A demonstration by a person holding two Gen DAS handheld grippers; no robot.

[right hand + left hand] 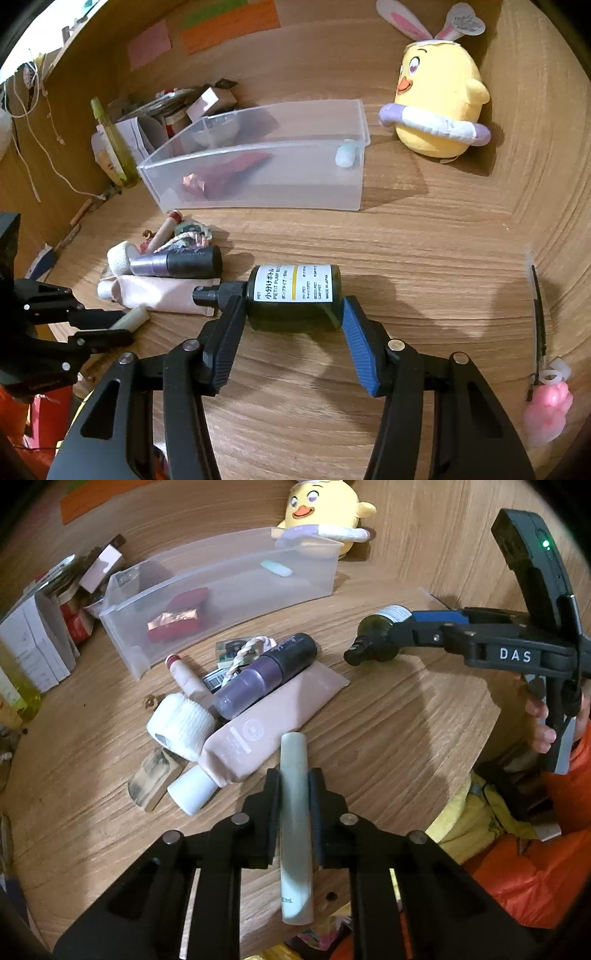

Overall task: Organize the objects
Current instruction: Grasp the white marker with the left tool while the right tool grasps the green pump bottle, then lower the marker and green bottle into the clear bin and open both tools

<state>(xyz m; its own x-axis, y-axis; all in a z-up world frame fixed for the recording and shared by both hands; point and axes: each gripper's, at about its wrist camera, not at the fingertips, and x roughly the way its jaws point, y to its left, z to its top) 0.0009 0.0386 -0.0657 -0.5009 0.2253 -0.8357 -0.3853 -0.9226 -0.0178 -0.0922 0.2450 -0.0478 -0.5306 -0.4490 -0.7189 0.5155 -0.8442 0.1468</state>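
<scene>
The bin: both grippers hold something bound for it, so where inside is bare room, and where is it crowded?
Inside the bin, the middle floor is bare, between the red packet at the left end and the mint item at the right. On the table, wood is free between bin and chick. The pile before the bin's left end is crowded.

1. The left gripper [293,775] is showing matte black linkage arms with round silver pivot pins and ribbed black pads.
2. The right gripper [293,314] is wearing one blue ribbed pad and white "DAS" lettering.
3. The person is wearing what looks like a puffy orange sleeve [546,867].
</scene>
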